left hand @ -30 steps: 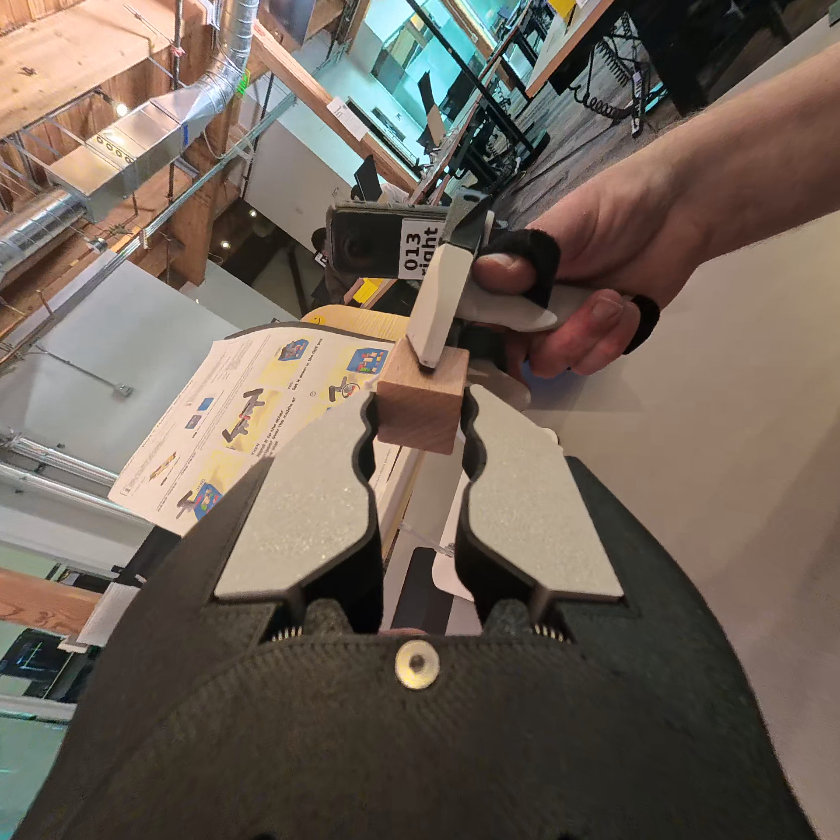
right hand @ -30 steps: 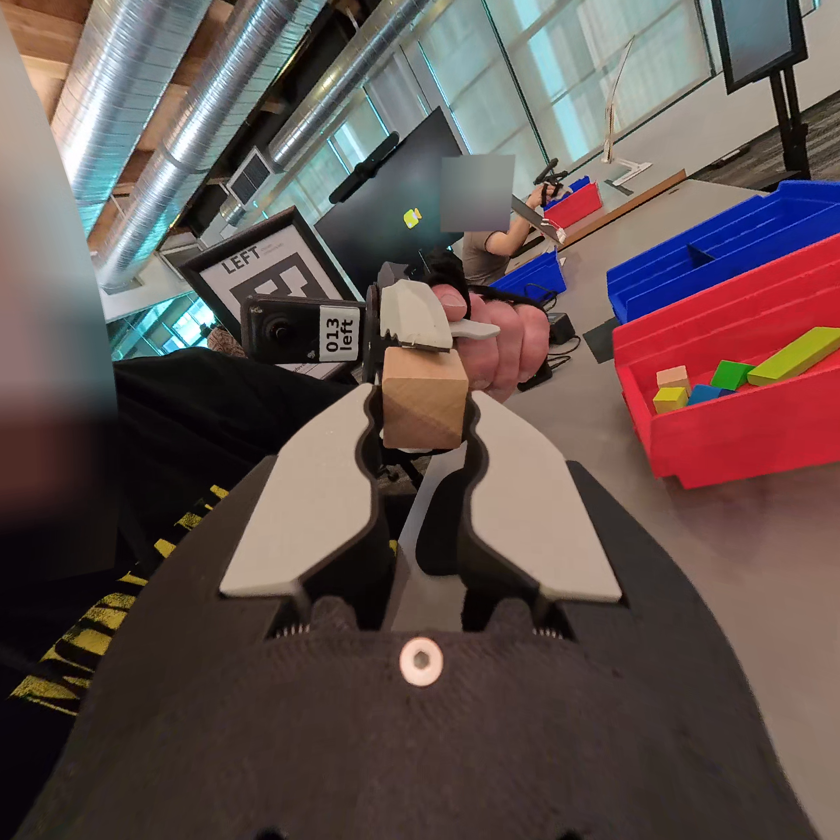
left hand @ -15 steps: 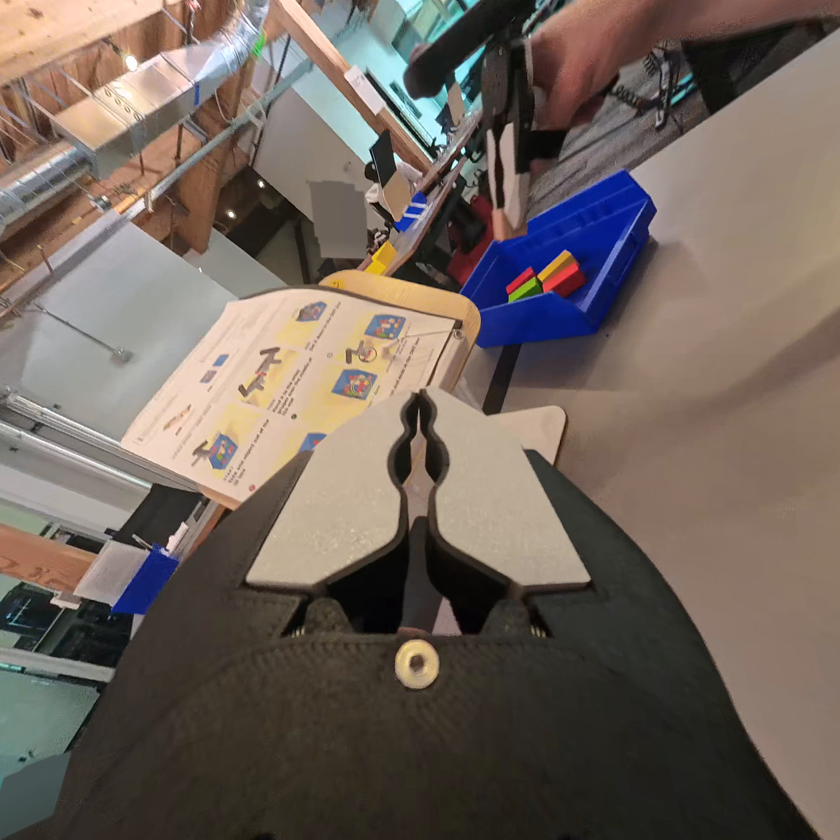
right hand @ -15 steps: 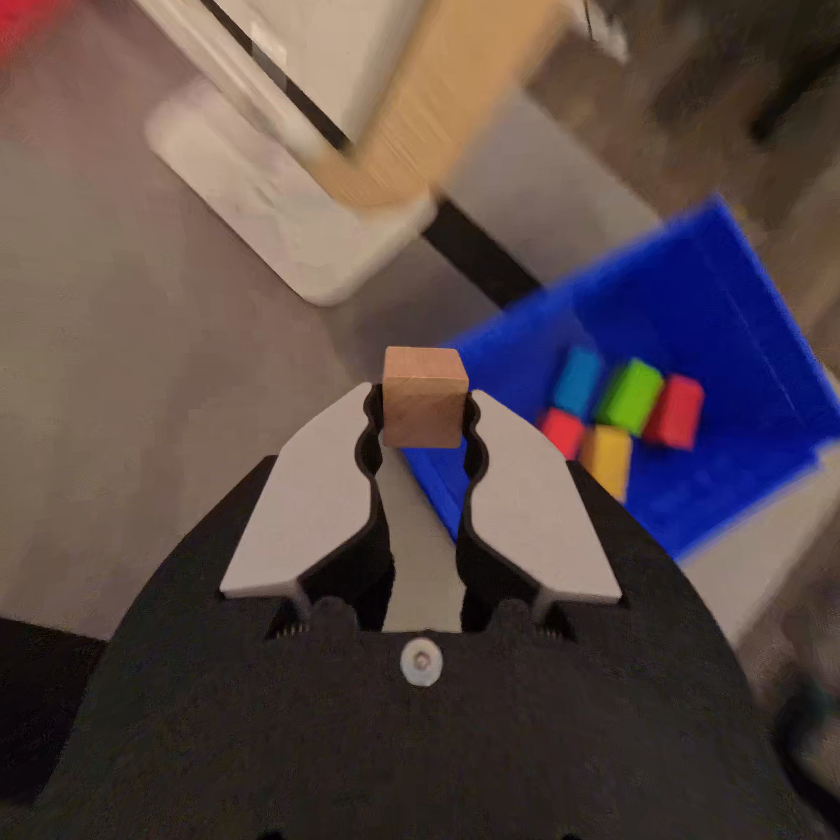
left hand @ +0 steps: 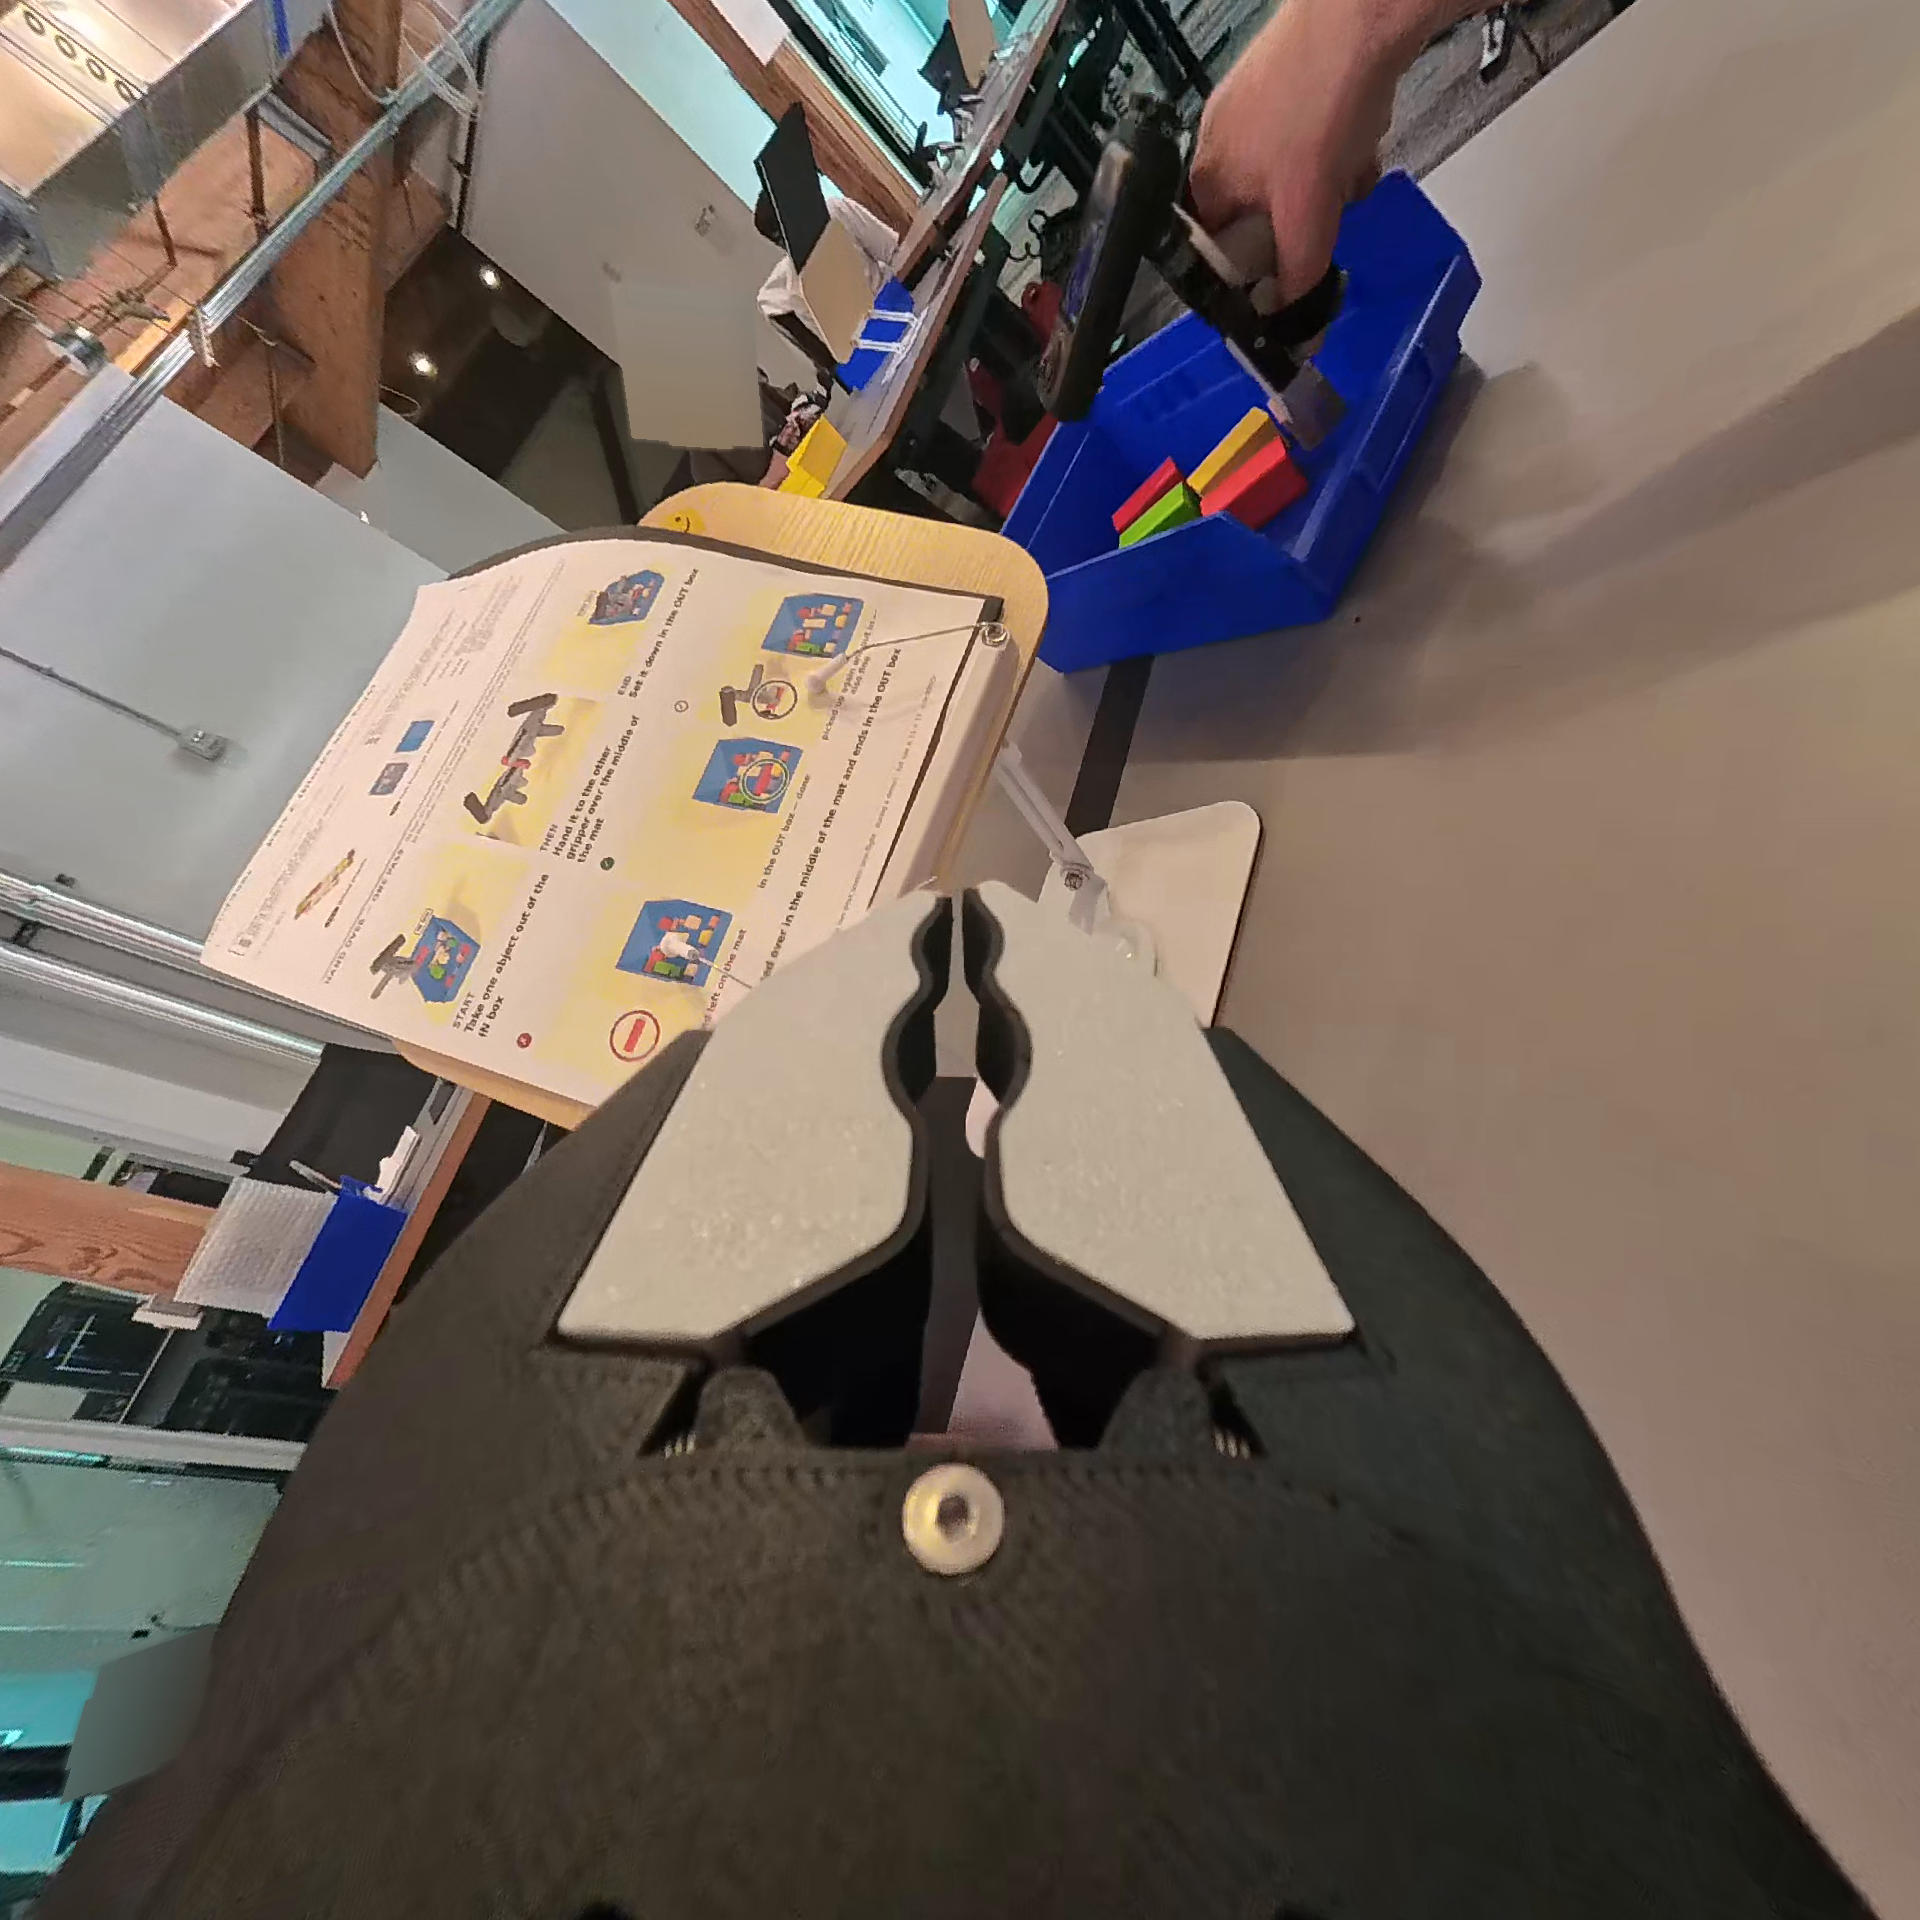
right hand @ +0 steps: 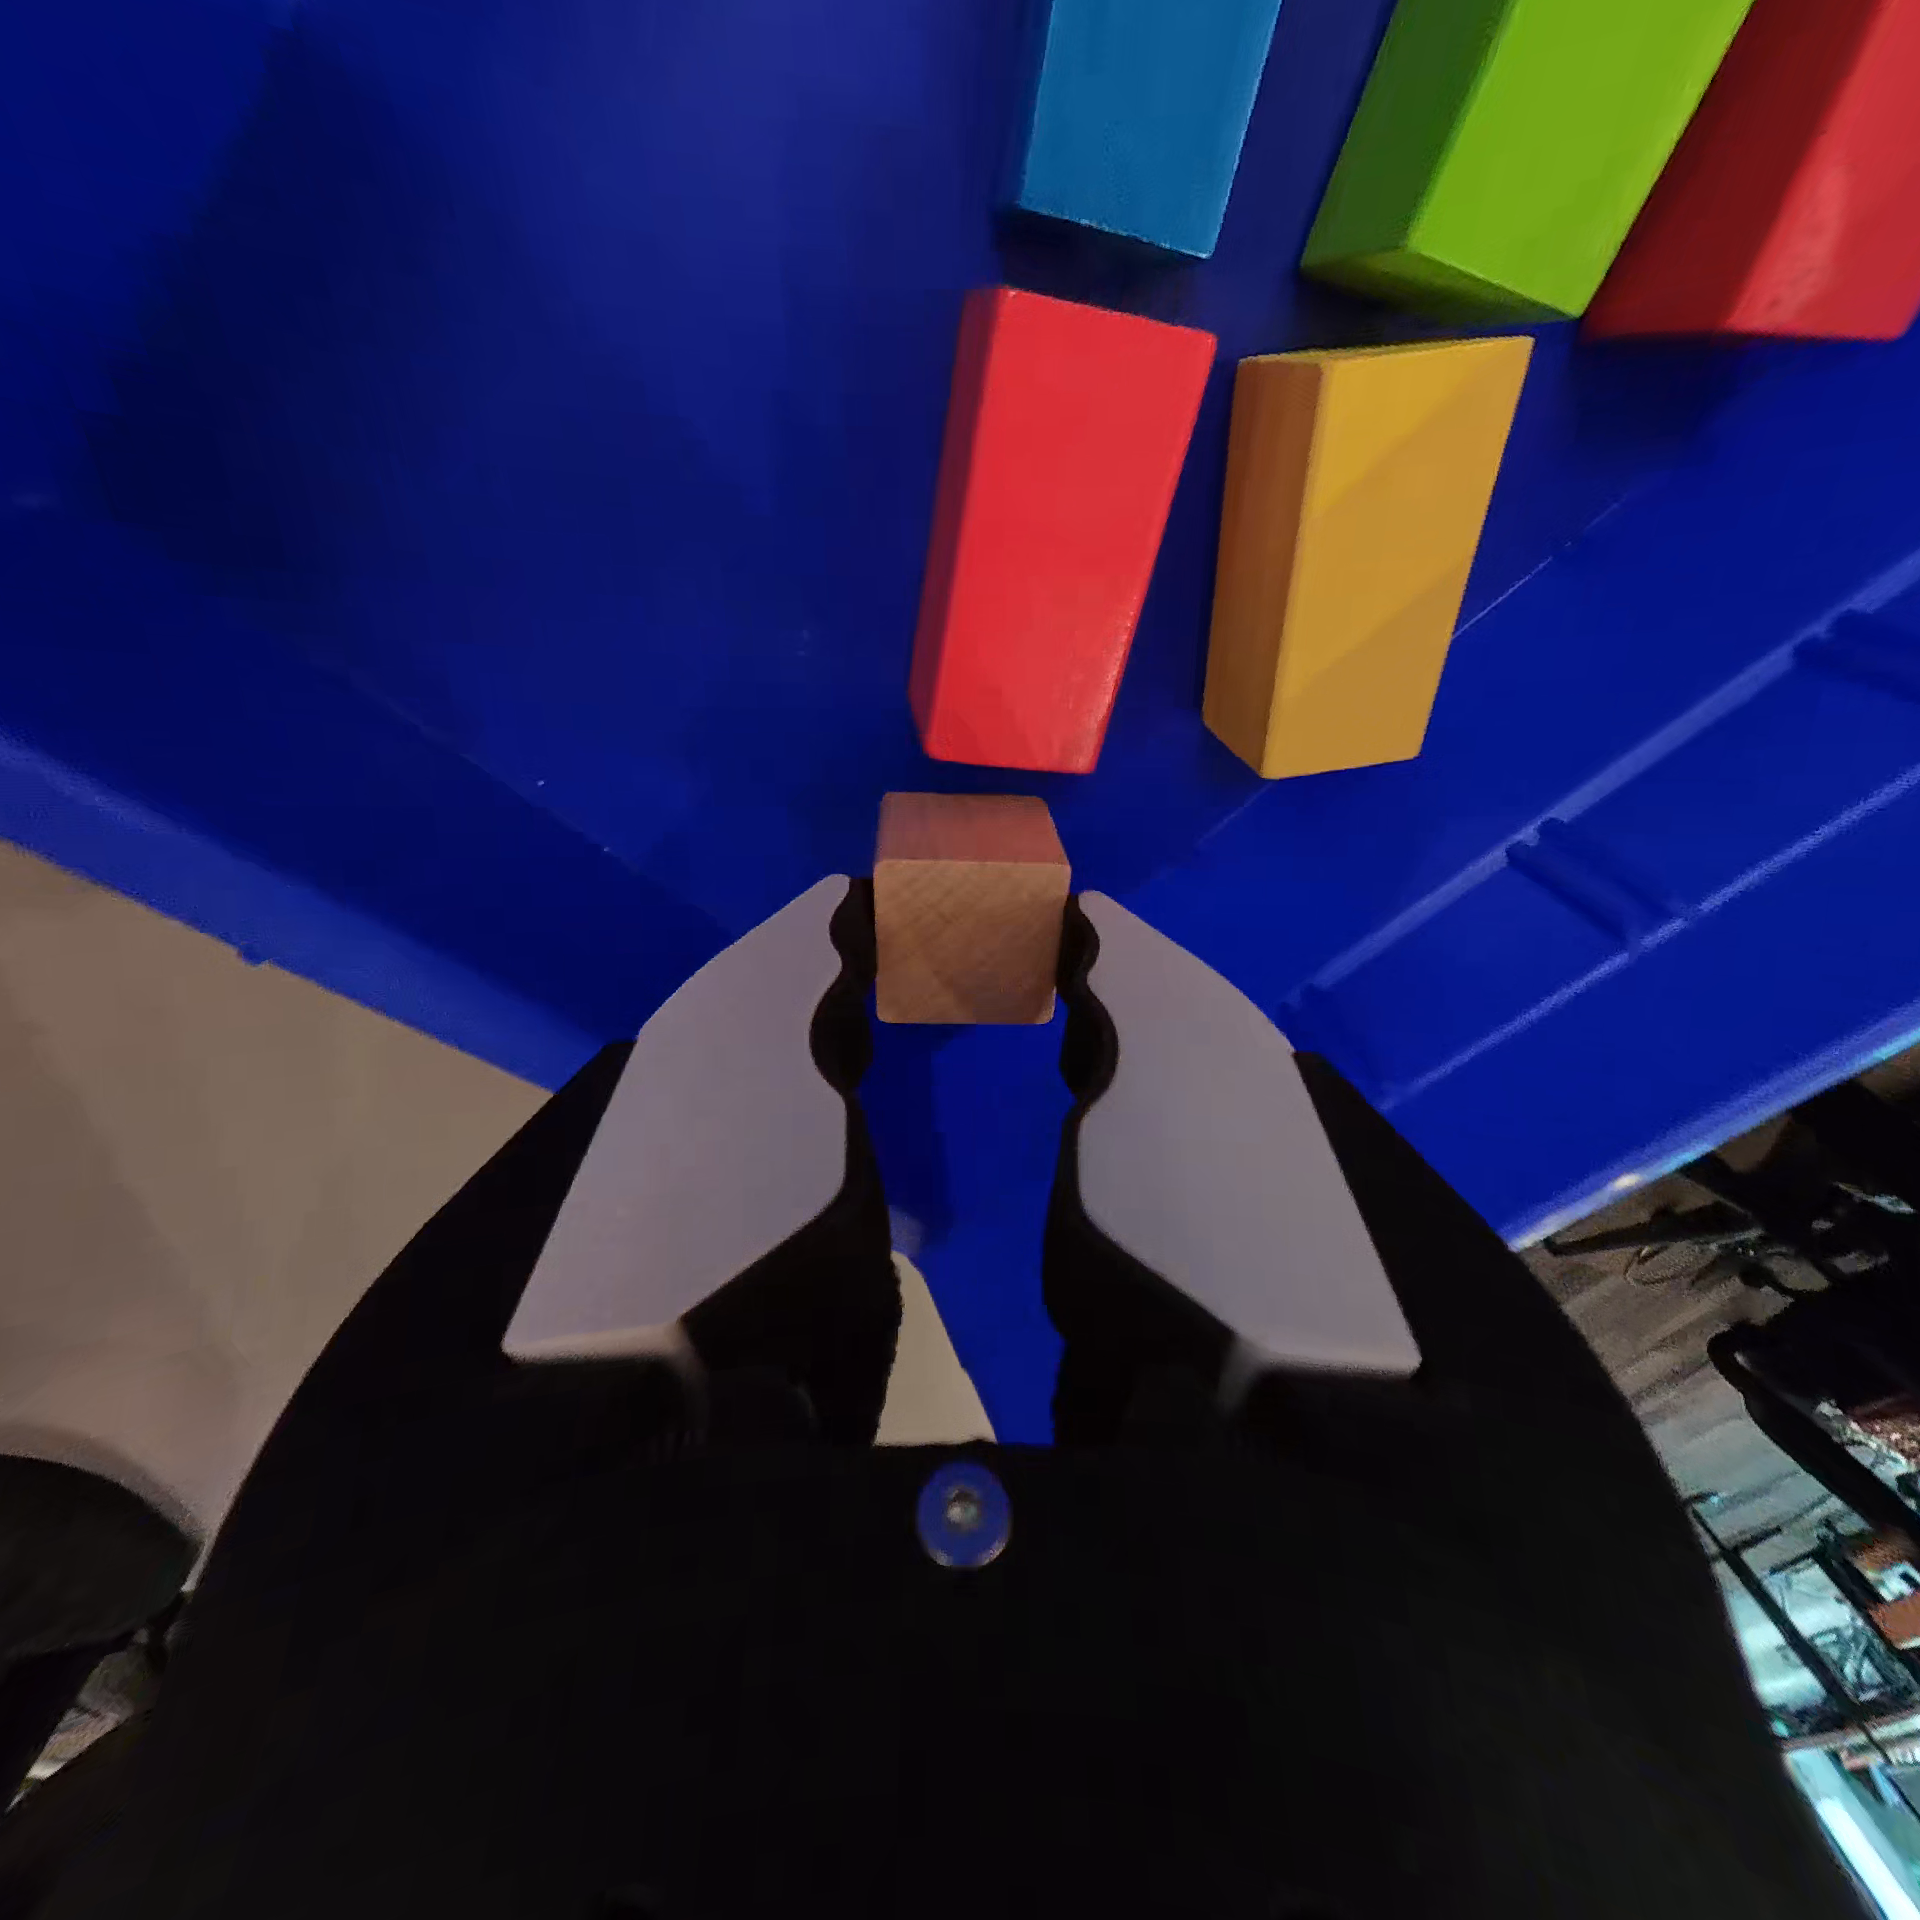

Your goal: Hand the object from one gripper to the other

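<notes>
The right gripper point(right hand: 966, 940) clamps a plain wooden cube point(right hand: 968, 925) by two flat sides, over the blue bin point(right hand: 416, 416); a red block point(right hand: 1049, 530) lies at its twelve o'clock. The left gripper point(left hand: 956, 920) is closed on nothing. The cube looks light, stiff and smooth, best pinched on opposite faces.

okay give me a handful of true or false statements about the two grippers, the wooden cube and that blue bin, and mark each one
1. The right gripper holds a plain wooden cube. True.
2. The left gripper holds a block. False: its jaws are shut with nothing between them.
3. The cube is over the blue bin. True.
4. The bin holds only red blocks. False: a red block, yellow block, green block and light blue block lie in it.
5. The left gripper is inside the bin. False: it is over the grey table.
</notes>
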A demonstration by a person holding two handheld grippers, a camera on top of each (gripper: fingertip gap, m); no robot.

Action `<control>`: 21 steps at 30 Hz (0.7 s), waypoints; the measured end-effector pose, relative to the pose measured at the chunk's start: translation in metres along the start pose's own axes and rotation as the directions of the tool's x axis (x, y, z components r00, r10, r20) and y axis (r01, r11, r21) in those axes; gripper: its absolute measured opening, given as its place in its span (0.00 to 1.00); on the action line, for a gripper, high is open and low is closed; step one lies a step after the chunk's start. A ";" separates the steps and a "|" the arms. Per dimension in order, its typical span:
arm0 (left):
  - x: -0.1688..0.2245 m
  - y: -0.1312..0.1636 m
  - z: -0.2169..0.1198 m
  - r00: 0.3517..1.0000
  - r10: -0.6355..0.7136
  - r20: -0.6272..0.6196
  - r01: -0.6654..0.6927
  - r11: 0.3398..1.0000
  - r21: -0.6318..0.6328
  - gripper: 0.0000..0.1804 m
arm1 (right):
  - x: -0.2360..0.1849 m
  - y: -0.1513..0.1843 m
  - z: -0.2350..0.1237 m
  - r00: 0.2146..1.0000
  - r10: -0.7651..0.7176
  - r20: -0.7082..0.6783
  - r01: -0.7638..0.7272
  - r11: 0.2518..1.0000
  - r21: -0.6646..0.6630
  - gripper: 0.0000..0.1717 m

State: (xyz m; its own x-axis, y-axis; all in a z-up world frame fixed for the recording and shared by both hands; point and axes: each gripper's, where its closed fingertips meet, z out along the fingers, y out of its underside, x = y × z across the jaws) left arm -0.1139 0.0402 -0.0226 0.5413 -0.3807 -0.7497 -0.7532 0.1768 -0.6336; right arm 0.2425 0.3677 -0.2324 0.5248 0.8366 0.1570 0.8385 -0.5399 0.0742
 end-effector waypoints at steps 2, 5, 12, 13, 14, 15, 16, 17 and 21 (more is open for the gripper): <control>0.001 0.003 0.000 1.000 -0.001 -0.004 0.001 1.000 -0.008 0.01 | 0.000 -0.002 0.007 1.000 0.009 0.003 -0.009 1.000 -0.018 0.19; 0.002 0.008 -0.001 1.000 -0.007 -0.010 0.006 1.000 -0.024 0.02 | 0.002 -0.002 0.015 1.000 0.019 0.009 -0.019 0.999 -0.045 0.19; 0.004 0.020 -0.002 1.000 -0.015 -0.010 0.015 0.998 -0.053 0.03 | 0.005 0.000 0.021 0.999 0.032 0.007 -0.031 0.996 -0.079 0.19; 0.004 0.021 -0.002 1.000 -0.016 -0.008 0.016 0.998 -0.058 0.04 | 0.006 0.001 0.022 1.000 0.028 0.006 -0.027 0.996 -0.088 0.19; 0.003 0.022 -0.002 1.000 -0.018 -0.008 0.017 0.998 -0.062 0.04 | 0.006 0.001 0.022 1.000 0.027 0.001 -0.027 0.996 -0.088 0.19; 0.002 0.023 -0.003 1.000 -0.018 -0.004 0.018 0.998 -0.067 0.04 | 0.007 0.001 0.021 1.000 0.025 -0.003 -0.025 0.996 -0.089 0.19; 0.000 0.026 -0.004 1.000 -0.016 0.004 0.017 0.997 -0.077 0.05 | 0.006 0.001 0.021 1.000 0.021 -0.002 -0.021 0.996 -0.091 0.21; -0.003 0.029 -0.005 1.000 -0.016 0.015 0.017 0.996 -0.093 0.06 | 0.007 0.001 0.019 1.000 0.020 -0.008 -0.020 0.996 -0.087 0.25; -0.027 0.048 -0.014 0.992 -0.091 0.091 0.107 0.977 -0.185 0.15 | 0.009 -0.001 0.000 0.998 0.030 -0.050 -0.031 0.999 -0.023 0.32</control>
State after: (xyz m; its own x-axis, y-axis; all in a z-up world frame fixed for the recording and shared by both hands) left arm -0.1700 0.0467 -0.0305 0.6395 -0.3111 -0.7031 -0.7472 -0.0362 -0.6636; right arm 0.2465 0.3758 -0.2306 0.5419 0.8143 0.2079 0.8180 -0.5678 0.0916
